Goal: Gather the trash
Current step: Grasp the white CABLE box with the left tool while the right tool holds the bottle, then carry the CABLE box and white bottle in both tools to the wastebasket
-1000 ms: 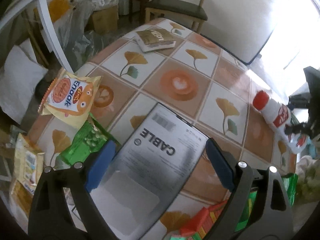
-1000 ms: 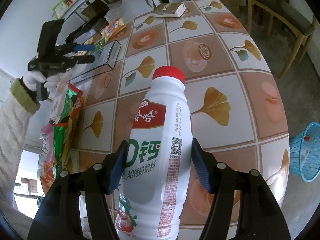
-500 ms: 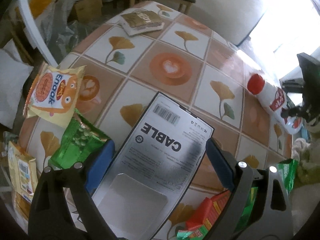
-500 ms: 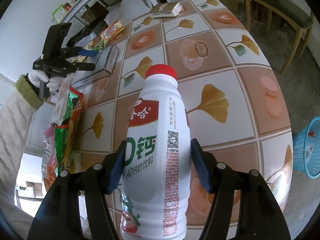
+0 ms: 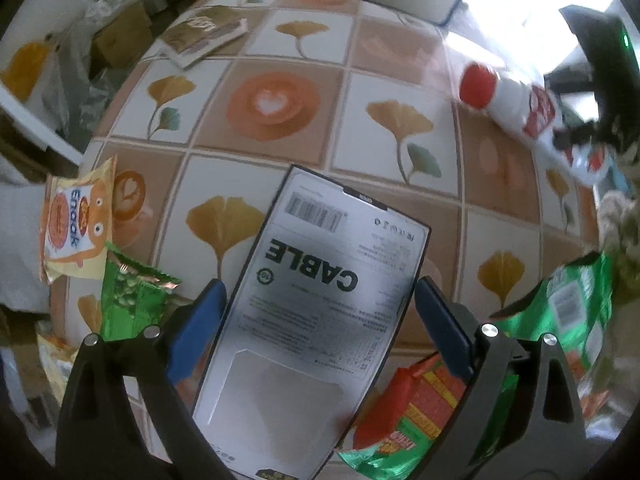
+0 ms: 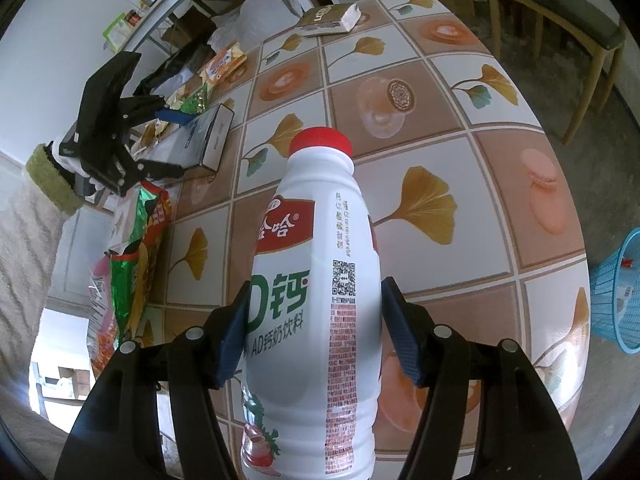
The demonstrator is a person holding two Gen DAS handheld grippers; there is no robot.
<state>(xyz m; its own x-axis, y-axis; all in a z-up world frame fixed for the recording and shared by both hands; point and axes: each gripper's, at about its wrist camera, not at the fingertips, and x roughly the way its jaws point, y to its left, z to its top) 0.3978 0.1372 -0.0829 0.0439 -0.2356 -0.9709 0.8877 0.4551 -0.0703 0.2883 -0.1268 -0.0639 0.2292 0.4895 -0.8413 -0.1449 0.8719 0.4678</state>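
Right wrist, fingers [image 6: 314,330] gripping bottle [image 6: 316,300]

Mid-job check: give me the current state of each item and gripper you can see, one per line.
Right gripper: shut on the bottle.
Milk drink bottle: red cap on, held off the table.
Left gripper: jaws at both sides of the cable box; grip unclear.
Cable box: closed, printed side up.
Snack packet: lying flat at the table edge.
Brown box: lying flat on the table's far side.
Blue basket: on the floor, some trash inside.
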